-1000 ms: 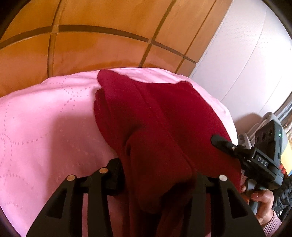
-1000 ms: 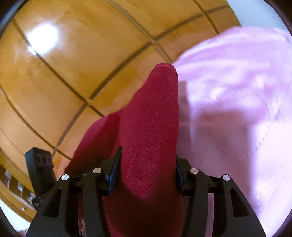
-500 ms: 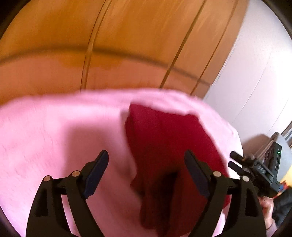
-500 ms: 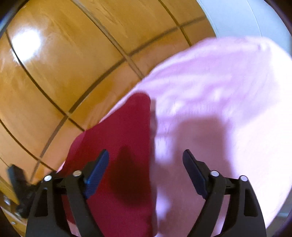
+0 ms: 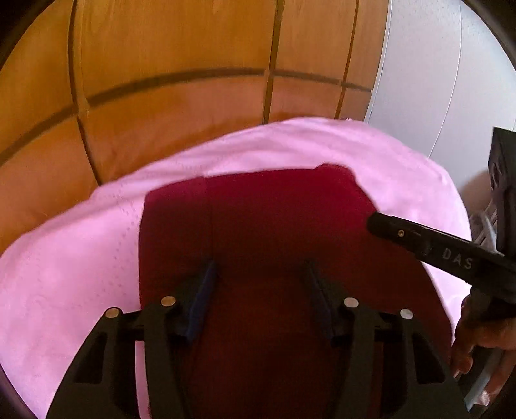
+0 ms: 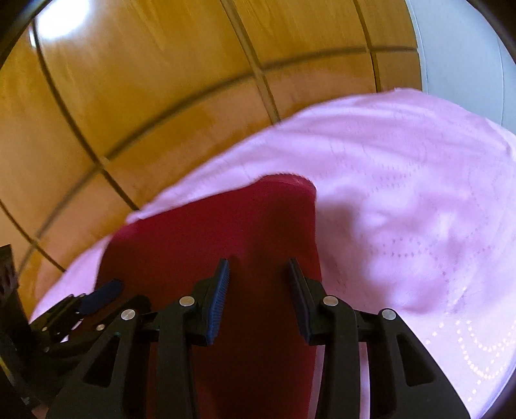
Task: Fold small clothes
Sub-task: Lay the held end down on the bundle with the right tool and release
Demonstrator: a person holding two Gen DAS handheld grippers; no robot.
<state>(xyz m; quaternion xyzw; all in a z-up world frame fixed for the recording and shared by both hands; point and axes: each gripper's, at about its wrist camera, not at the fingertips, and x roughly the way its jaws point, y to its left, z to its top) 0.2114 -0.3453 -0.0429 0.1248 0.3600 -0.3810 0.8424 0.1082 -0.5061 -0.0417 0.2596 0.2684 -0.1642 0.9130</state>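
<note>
Fabric lies flat: the dark red garment [image 5: 274,232] rests folded on the pink quilted cover [image 5: 80,258], before the wooden panels [image 5: 177,96]. Left gripper [image 5: 259,283] and right gripper [image 6: 258,277] hang over it, the fingers of both apart and holding nothing.

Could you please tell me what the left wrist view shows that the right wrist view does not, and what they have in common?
Only the left wrist view shows a bare hand gripping the right claw's handle, and the garment's left edge. Only the right wrist view shows a bright glare patch on the wood floor, plus the left claw from the side. Both show the dark red garment lying flat on the pink cloth, with each view's own claw open above it.
</note>
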